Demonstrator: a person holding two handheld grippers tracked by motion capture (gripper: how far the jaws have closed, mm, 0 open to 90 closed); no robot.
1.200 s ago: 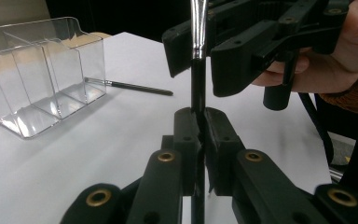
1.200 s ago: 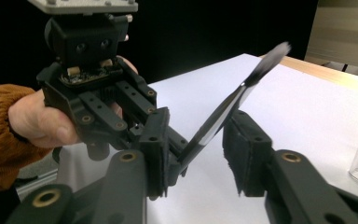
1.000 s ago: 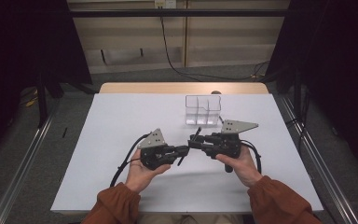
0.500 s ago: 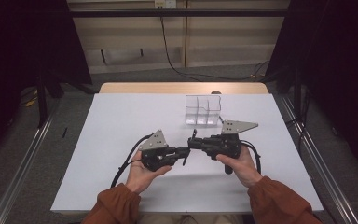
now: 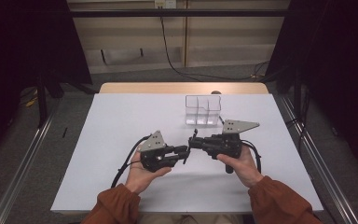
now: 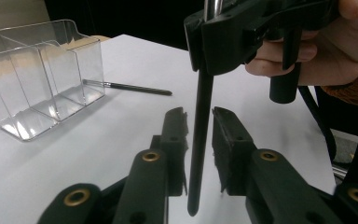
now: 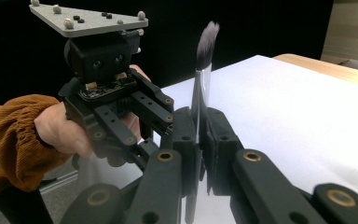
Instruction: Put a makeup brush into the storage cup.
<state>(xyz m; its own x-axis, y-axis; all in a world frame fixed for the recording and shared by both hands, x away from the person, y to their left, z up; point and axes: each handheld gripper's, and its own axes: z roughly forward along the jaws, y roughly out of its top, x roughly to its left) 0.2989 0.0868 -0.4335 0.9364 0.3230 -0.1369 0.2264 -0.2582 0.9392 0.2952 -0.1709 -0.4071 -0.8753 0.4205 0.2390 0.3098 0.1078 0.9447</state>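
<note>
right gripper (image 5: pixel 192 140) clamped on a makeup brush (image 7: pixel 200 88), handle pinched between its jaws, bristle tuft up. left gripper (image 5: pixel 185 151) stands just beside it near the middle of the table (image 5: pixel 121 121), jaws parted with the dark brush handle (image 6: pixel 199 140) hanging between them, not yet pinched. judgement: a hand-over from right to left is midway; the handle is lined up but the left jaws have yet to close.

clear three-compartment organiser (image 5: pixel 203 110) sits toward the far edge of the table, right of centre, compartments look empty. a second thin brush (image 6: pixel 128 87) lies flat on the table just beside it.

judged left to do: close left, release right, drop the brush in a compartment, then the second brush.
</note>
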